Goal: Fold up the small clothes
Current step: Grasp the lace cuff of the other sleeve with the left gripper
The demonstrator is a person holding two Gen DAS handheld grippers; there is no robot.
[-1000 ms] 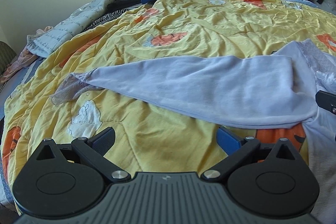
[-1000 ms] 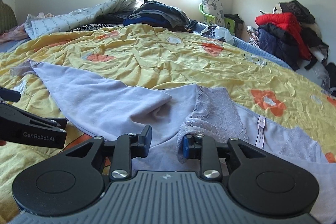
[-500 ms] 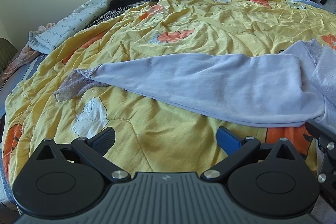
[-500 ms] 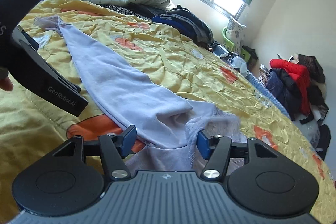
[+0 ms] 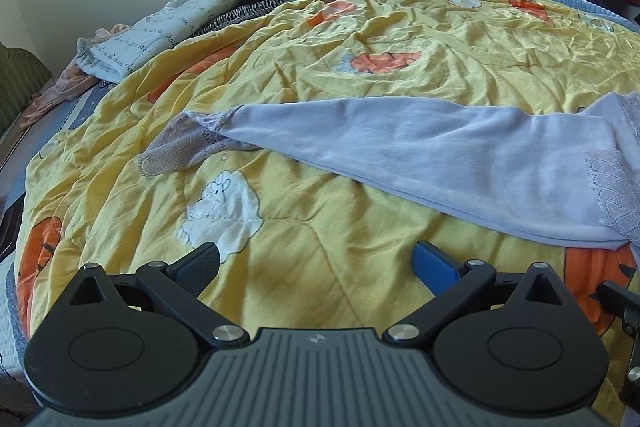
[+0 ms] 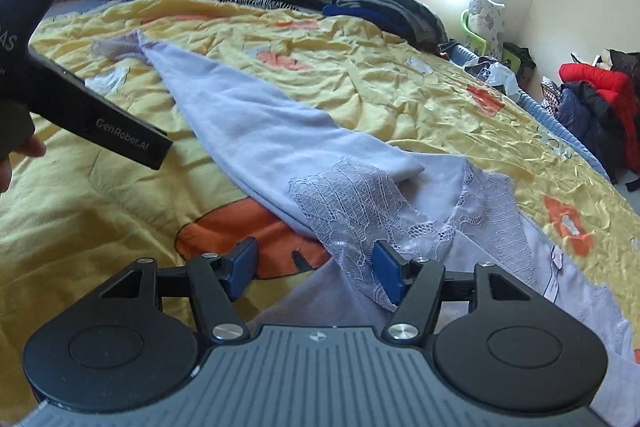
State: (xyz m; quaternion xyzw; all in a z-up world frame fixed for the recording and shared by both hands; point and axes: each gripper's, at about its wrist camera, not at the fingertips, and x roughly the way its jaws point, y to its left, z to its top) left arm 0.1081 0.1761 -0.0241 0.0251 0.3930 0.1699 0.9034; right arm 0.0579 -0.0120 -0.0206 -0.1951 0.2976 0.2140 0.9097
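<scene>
Lavender sleeve (image 5: 400, 143) stretches flat across the quilt (image 5: 360, 27), lace cuff (image 5: 180, 143) leftward.

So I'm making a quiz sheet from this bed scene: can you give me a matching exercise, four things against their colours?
Things:
1. quilt
2. long-sleeved top
3. jacket on the far pile
4. finger pads of the right gripper

Colours:
A. red
B. blue
C. yellow with orange patches
D. pale lilac with lace

Pairs: 1-C, 2-D, 3-A, 4-B
</scene>
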